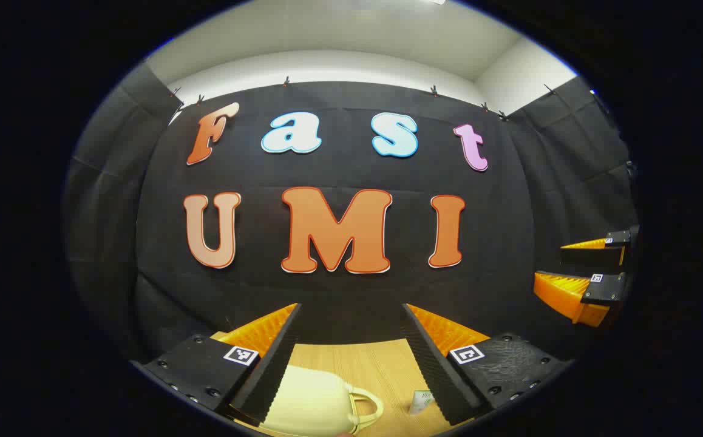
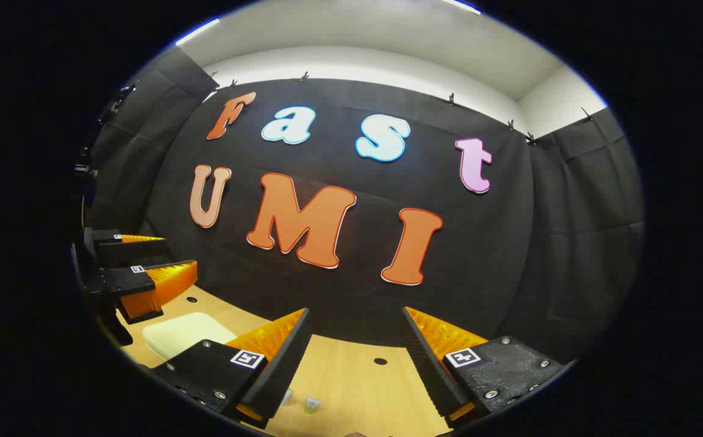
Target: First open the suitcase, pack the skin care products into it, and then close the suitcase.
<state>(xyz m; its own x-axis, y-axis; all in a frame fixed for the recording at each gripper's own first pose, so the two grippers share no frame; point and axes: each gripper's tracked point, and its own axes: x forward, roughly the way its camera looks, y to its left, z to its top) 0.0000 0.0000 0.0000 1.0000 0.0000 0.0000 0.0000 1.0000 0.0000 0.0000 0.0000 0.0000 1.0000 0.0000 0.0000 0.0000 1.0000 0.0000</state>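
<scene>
Nothing was yet packed: both the left gripper (image 1: 351, 352) and right gripper (image 2: 356, 355) were held wide and empty above the table (image 1: 370, 364), where the closed cream suitcase (image 1: 312, 403) lay beside small skin care products (image 2: 312, 405).

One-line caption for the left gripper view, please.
Left gripper open above a closed cream suitcase on the wooden table, right gripper off to the side.

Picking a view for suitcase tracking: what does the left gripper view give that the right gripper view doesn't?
Left gripper view: the cream suitcase's handle, with a small packet beside it on the table.
Right gripper view: two small items between its fingers, and holes in the tabletop.
Both: the closed suitcase, the wooden table, the other gripper off to the side, and both grippers open, holding nothing.
</scene>
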